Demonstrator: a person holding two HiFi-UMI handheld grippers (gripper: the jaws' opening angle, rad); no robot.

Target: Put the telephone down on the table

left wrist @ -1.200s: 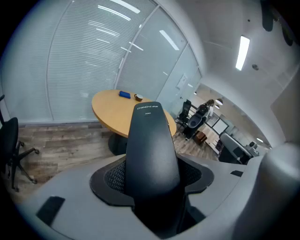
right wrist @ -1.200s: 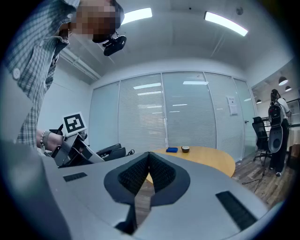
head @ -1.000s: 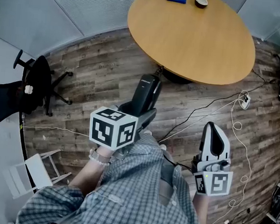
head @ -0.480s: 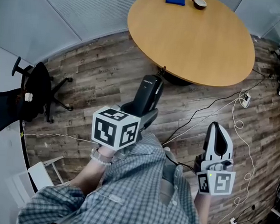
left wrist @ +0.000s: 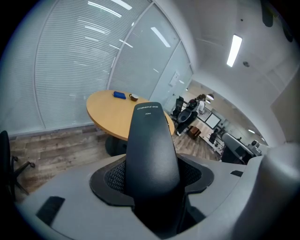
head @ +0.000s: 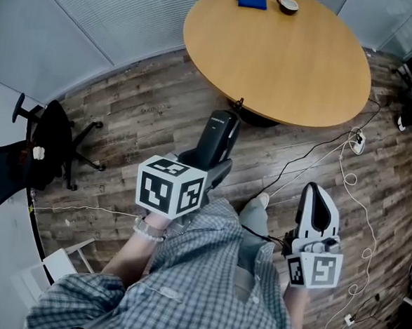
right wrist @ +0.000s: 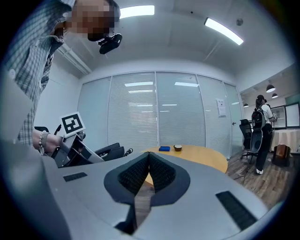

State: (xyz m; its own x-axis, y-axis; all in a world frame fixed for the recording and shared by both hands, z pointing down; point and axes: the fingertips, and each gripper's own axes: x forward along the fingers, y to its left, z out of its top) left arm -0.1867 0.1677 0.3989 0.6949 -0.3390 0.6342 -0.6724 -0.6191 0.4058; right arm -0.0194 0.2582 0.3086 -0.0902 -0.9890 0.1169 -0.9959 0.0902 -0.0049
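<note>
A black telephone handset (head: 217,135) sticks up out of my left gripper (head: 204,164), whose jaws are shut on its lower half. In the left gripper view the telephone (left wrist: 150,154) fills the middle, pointing toward the round wooden table (left wrist: 110,112). The same table (head: 277,54) lies ahead at the top of the head view, above the handset. My right gripper (head: 315,202) hangs low at the right, jaws shut with nothing between them (right wrist: 148,161). The right gripper view also catches the left gripper (right wrist: 77,147) and the table (right wrist: 197,154).
On the table's far side lie a blue object (head: 252,0) and a small cup (head: 287,4). A black office chair (head: 31,148) stands at the left, a white chair (head: 51,262) lower left. Cables (head: 346,177) trail over the wood floor at the right. A person (right wrist: 259,131) stands by a far desk.
The view has shifted a little: table and floor slid slightly left and up in the head view. Both grippers hold their pose, the telephone still clamped in the left one.
</note>
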